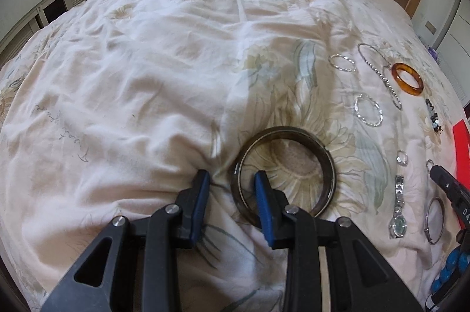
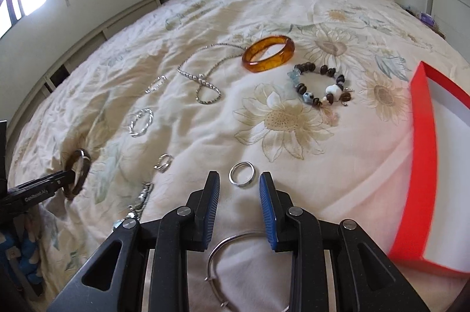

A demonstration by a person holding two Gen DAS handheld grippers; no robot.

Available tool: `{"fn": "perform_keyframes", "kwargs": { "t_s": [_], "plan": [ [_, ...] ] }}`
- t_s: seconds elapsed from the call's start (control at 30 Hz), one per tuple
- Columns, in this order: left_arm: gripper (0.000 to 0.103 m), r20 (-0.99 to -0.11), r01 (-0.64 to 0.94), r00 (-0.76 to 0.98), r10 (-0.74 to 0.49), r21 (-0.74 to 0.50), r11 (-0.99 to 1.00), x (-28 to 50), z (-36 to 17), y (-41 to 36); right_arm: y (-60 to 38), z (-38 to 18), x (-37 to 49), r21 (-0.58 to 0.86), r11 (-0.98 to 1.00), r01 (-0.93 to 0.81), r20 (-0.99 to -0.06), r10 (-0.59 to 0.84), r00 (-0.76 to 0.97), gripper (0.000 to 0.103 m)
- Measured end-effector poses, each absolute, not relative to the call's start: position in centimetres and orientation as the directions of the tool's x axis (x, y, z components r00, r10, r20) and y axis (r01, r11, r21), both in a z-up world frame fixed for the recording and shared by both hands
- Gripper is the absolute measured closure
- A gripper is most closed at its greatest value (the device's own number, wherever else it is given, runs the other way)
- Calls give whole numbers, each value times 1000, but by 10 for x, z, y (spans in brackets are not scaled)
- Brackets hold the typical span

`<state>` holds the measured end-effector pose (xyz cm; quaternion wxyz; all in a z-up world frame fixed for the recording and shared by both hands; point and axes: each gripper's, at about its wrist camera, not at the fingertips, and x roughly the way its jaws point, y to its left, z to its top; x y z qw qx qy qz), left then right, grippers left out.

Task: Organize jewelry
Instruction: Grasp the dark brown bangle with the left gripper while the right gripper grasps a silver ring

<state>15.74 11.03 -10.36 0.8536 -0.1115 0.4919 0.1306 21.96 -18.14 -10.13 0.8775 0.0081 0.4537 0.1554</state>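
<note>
Left tongs [image 1: 232, 180] spread wide, one finger inside dark bangle [image 1: 283, 169], other outside, rim between, not pinched. Bangle on bed quilt [image 1: 132, 77], over sunflower print. Only in left view: watch [image 1: 398, 209] by thin silver bangle [image 1: 434, 219].

Right tongs [image 2: 239, 184] spread too, gripping nothing, small silver ring [image 2: 241, 174] just ahead of tips. Only in right view: whole bead bracelet [image 2: 321, 86], red box [image 2: 423, 165] at right. Amber bangle [image 2: 268, 53] and chain [image 2: 202, 77] in both views.
</note>
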Motion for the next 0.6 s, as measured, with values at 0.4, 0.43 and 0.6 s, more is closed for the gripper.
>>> {"fn": "perform_keyframes", "kwargs": {
  "t_s": [0.4,0.43,0.6],
  "plan": [
    [83,-866,-308,481,139,-18,951,161,-113,105,-176,-115,230,112,951,-288,-813,254,524,83],
    [86,-864,-309,486,135,-25,951,161,-112,105,-177,-116,231,112,951,-288,-812,254,525,83],
    [94,-848,-309,520,100,-78,948,154,-101,110,-180,-107,225,125,950,-287,-802,267,534,83]
  ]
}}
